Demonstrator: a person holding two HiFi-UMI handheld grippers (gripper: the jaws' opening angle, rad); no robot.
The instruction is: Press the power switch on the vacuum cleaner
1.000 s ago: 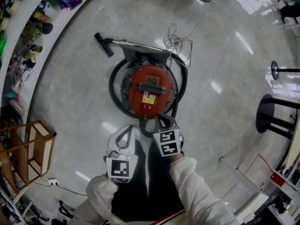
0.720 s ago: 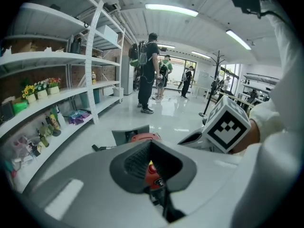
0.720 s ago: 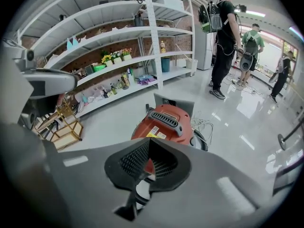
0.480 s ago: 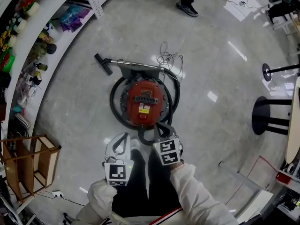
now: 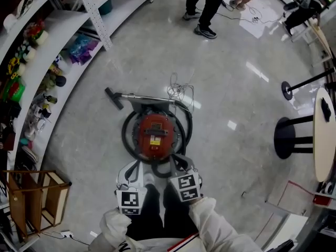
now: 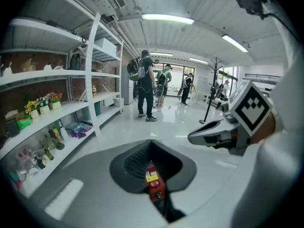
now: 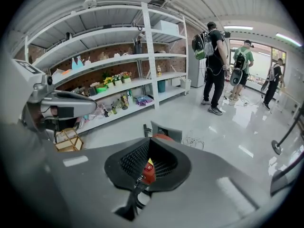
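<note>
The red round vacuum cleaner [image 5: 155,134] stands on the floor straight ahead, its black hose [image 5: 126,135] looped around it and its nozzle [image 5: 113,98] at the far left. A yellow label and a small switch panel sit on its lid. My left gripper [image 5: 137,165] and right gripper [image 5: 177,160] hover side by side just short of its near edge, jaws together and empty. In the left gripper view, the vacuum cleaner [image 6: 154,184] shows through the left gripper [image 6: 153,148]. The right gripper [image 7: 148,144] frames the vacuum cleaner [image 7: 148,171] likewise.
A loose power cord [image 5: 181,92] lies coiled beyond the vacuum. Curved white shelves [image 5: 31,67] with toys and plants run along the left, with a wooden rack [image 5: 39,196] below. A black stool [image 5: 289,138] and a round table [image 5: 325,130] stand right. People [image 5: 207,4] stand farther off.
The head view has lifted and widened, so the vacuum looks smaller and farther, and people have come into view at the top. Both grippers stay shut near its front edge.
</note>
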